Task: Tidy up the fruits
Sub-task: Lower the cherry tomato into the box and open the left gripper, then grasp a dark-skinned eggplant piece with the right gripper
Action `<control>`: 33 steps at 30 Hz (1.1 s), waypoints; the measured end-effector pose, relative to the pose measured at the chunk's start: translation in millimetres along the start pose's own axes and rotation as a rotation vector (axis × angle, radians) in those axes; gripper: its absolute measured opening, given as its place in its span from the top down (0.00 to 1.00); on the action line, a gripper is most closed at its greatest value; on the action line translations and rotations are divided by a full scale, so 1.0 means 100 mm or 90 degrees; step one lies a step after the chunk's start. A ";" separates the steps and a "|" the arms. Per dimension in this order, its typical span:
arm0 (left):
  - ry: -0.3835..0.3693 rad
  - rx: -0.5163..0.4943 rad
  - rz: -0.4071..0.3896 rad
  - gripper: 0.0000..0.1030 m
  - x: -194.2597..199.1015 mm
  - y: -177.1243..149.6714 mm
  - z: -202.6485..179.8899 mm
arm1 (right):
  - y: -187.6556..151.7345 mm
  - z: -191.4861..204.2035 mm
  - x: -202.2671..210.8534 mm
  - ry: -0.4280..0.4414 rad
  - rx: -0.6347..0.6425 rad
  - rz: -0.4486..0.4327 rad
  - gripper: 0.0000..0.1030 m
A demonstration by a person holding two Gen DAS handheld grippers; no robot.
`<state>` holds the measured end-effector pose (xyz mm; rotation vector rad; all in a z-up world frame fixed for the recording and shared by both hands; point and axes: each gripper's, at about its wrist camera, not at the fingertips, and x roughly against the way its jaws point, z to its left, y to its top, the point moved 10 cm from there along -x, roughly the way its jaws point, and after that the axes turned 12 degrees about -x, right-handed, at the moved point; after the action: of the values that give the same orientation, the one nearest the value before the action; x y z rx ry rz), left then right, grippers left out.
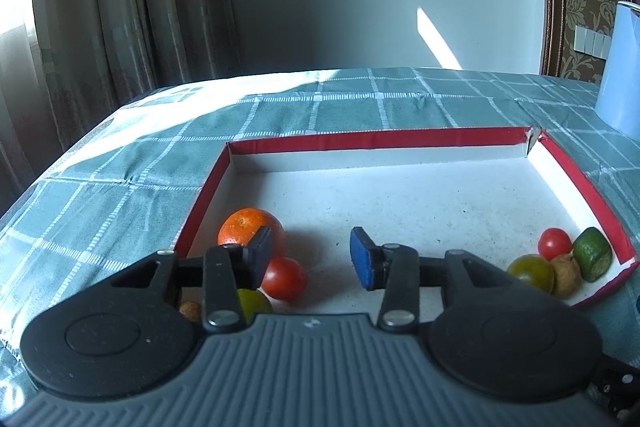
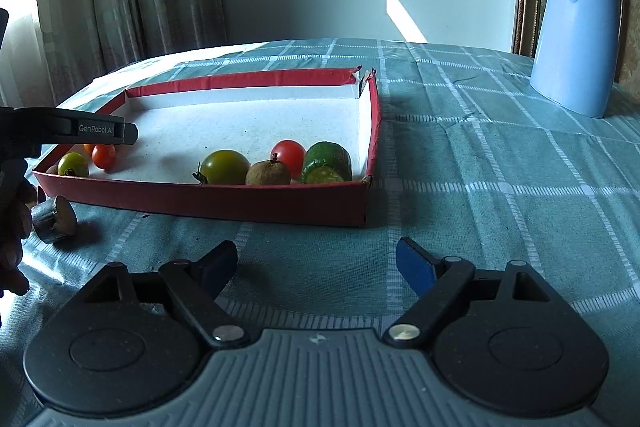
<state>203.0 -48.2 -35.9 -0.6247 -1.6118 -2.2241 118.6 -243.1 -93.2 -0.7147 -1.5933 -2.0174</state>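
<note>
A shallow red-rimmed tray (image 1: 400, 138) with a white floor lies on the checked cloth. In its near left corner sit an orange (image 1: 246, 227), a red tomato (image 1: 286, 279), a green tomato (image 1: 254, 303) and a small brown fruit (image 1: 190, 311). My left gripper (image 1: 312, 258) hangs open over this corner; the red tomato lies just beside its left pad, not pressed. In the tray's (image 2: 200, 197) right corner lie a green tomato (image 2: 224, 167), a brown fruit (image 2: 268, 173), a red tomato (image 2: 288, 155) and a green cucumber piece (image 2: 326, 163). My right gripper (image 2: 316, 267) stands wide open above the cloth in front of the tray, empty.
A tall blue jug (image 2: 576, 39) stands at the back right of the table. A small metal cylinder (image 2: 54, 223) lies on the cloth by the tray's near left corner, beside a person's hand (image 2: 12, 227). The table ends at the left, before the curtains.
</note>
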 end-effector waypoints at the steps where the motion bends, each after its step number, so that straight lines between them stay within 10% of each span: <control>1: 0.003 0.002 -0.004 0.50 0.03 0.00 0.01 | 0.00 0.00 0.00 0.000 0.000 0.000 0.16; 4: 0.013 0.009 -0.027 0.20 0.20 0.02 0.07 | 0.00 0.01 0.00 -0.002 0.002 0.000 0.16; 11: 0.056 0.023 -0.074 0.00 0.66 -0.17 0.51 | 0.01 0.00 0.02 0.008 -0.008 -0.003 0.16; 22: 0.173 0.123 -0.004 0.00 0.59 -0.89 1.61 | -0.01 0.44 0.28 0.102 0.047 -0.068 0.16; 33: 0.159 0.195 0.019 0.00 0.48 -1.03 1.80 | -0.26 1.49 0.21 0.166 0.193 -0.050 0.16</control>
<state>139.5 154.5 -46.1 -0.2742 -1.7452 -1.8904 102.5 -93.6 -70.1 -0.2678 -1.7356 -1.7782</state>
